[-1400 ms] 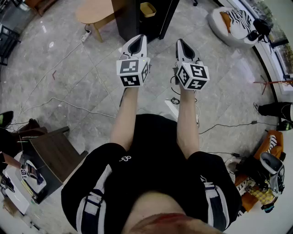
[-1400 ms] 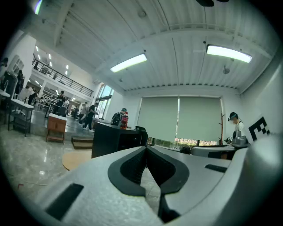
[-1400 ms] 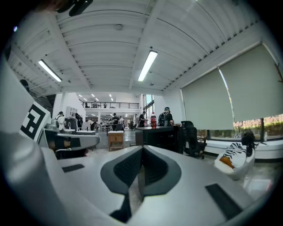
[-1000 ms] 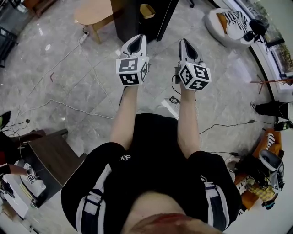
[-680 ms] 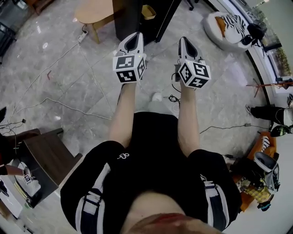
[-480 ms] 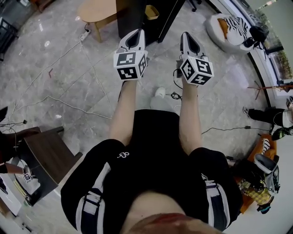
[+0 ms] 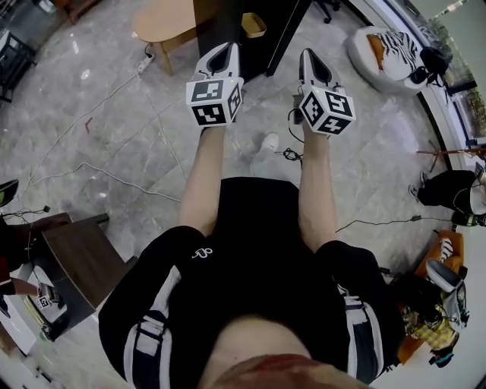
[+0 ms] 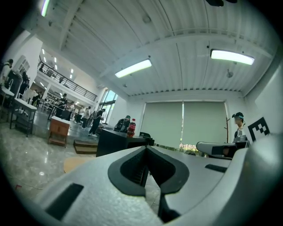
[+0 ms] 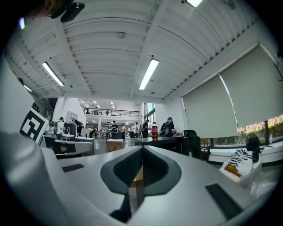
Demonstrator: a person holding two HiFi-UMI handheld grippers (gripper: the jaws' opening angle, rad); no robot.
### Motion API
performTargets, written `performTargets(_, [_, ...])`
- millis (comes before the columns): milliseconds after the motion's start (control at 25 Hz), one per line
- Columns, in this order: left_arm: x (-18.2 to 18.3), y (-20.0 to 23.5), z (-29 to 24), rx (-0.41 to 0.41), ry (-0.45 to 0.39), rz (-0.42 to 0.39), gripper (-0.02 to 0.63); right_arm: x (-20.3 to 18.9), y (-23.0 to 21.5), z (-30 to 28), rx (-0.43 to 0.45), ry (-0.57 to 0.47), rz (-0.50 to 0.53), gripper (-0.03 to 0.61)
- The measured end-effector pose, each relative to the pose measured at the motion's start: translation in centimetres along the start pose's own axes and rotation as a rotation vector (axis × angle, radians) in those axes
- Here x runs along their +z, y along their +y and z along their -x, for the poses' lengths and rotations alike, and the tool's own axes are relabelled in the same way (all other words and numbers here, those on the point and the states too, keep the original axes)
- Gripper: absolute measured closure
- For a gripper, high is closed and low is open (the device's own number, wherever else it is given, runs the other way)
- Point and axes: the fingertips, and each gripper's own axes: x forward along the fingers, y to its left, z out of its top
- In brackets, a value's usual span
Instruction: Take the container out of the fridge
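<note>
2 empty tools: left gripper [image 7: 228, 50], right gripper [image 7: 307, 57], jaws closed. Yellow tub [image 7: 253, 24] in far dark cabinet [image 7: 213, 23]: probably light, rigid; take rim.

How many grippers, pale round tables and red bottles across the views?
grippers: 2 (left gripper, right gripper)
pale round table: 1
red bottle: 1
total: 4

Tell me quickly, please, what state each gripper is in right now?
Left gripper: shut, holding nothing.
Right gripper: shut, holding nothing.
</note>
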Motion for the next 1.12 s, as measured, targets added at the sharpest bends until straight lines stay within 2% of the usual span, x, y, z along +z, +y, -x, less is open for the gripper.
performTargets(120, [1.0,0.0,-2.7,0.01,-0.011,-0.024,0.604,0.1,-2.3,-1.9,0.006,-0.002,-0.009,0.566])
performTargets(320, [0.6,-0.3,-6.4,0.011,0.023,-0.077,0.604,-0.4,-6.8,-5.0,-0.003,-0.016,-0.078,0.566])
performTargets(560, [-4.1,2.0,-13.0,0.09,0.106,-0.02,0.604,-3.6,-11.6,-11.2,0.022,0.035,-0.104,0.566])
performTargets(880, [-9.6,0.6,-25.0,0.127,0.205,0.011,0.604,-8.0,-20.5,-20.3,0.06,0.135,-0.134,0.566])
performTargets(1120, [-11.8,1.2,-30.2,0.195,0.249,0.033,0.604,-10.1,-24.5,-25.1,0.109,0.173,-0.167,0.566])
